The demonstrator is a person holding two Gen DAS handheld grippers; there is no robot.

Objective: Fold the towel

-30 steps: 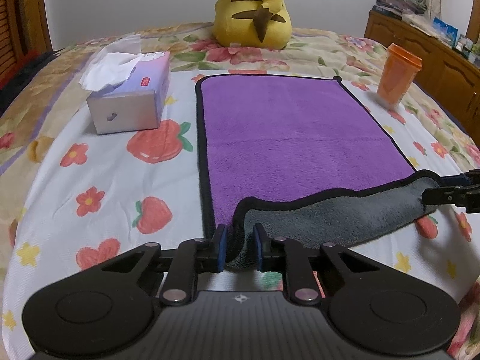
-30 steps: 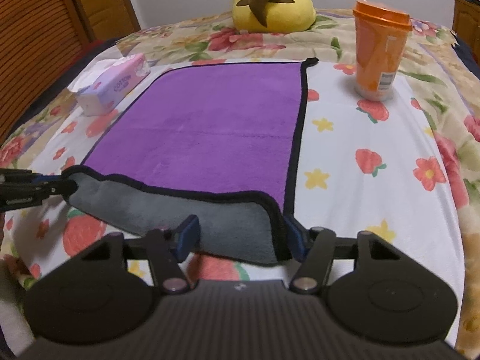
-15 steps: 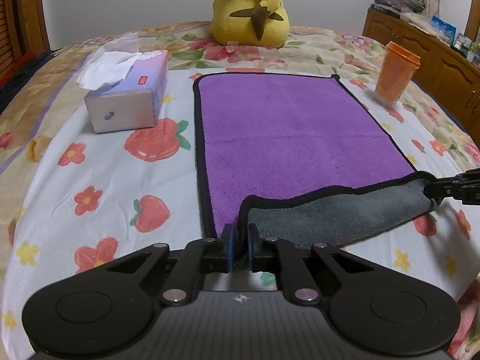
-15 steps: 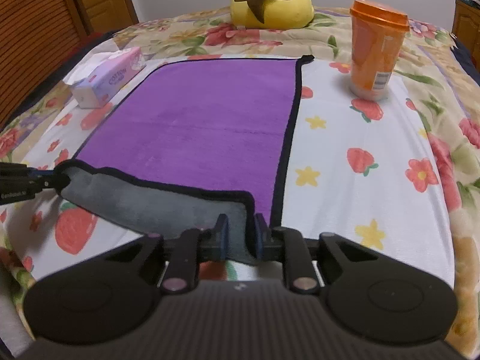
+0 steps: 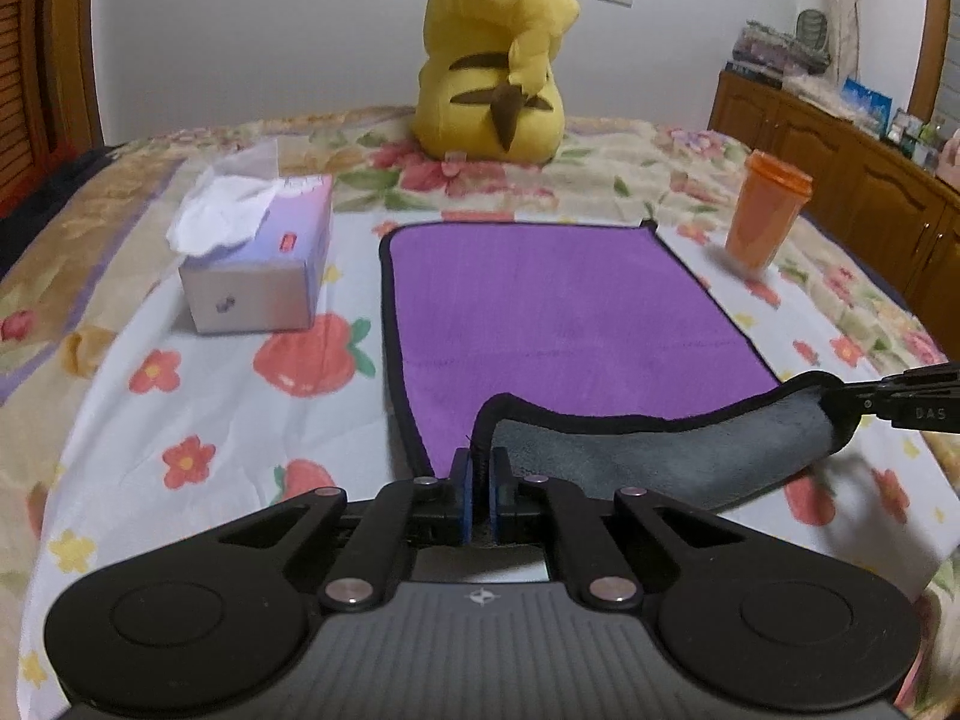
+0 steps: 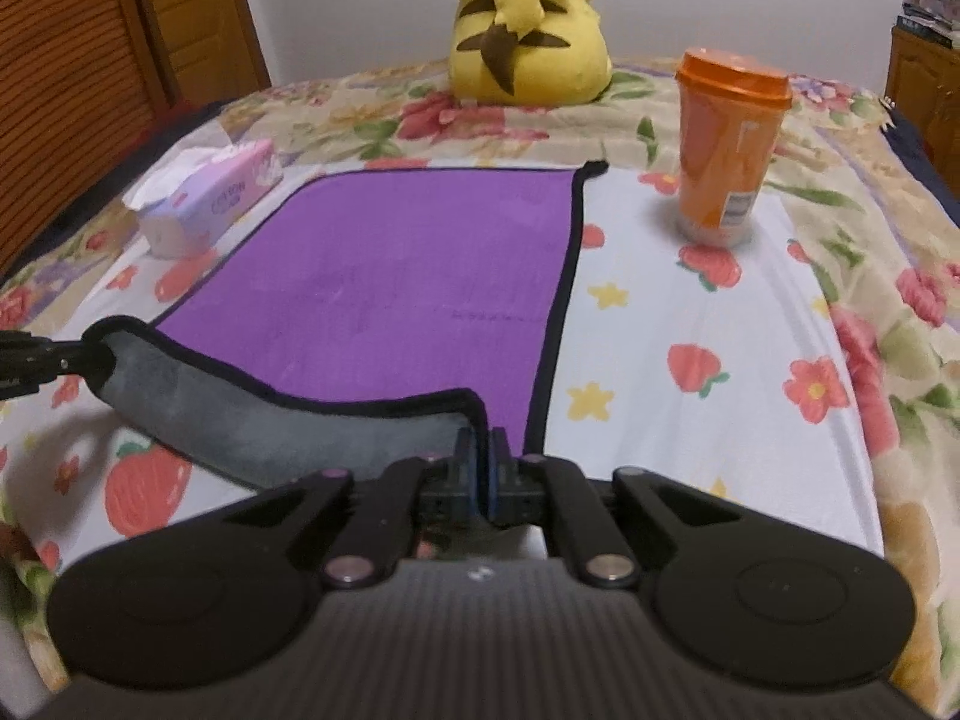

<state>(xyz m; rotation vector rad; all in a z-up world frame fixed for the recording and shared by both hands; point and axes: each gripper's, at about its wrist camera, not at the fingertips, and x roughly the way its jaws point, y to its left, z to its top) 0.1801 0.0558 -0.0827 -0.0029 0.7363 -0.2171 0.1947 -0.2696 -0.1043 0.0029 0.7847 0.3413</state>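
Observation:
A purple towel with black edging and a grey underside lies flat on the flowered bedspread; it also shows in the right wrist view. My left gripper is shut on the towel's near left corner. My right gripper is shut on the near right corner. The near edge is lifted off the bed and curls forward, showing its grey underside between the two grippers. Each gripper's tip shows at the side of the other's view.
A tissue box stands left of the towel. An orange lidded cup stands to its right. A yellow plush toy sits beyond the far edge. A wooden cabinet runs along the right wall.
Both grippers closed on the near corners of the towel and lifted them. The near edge has risen off the bed.

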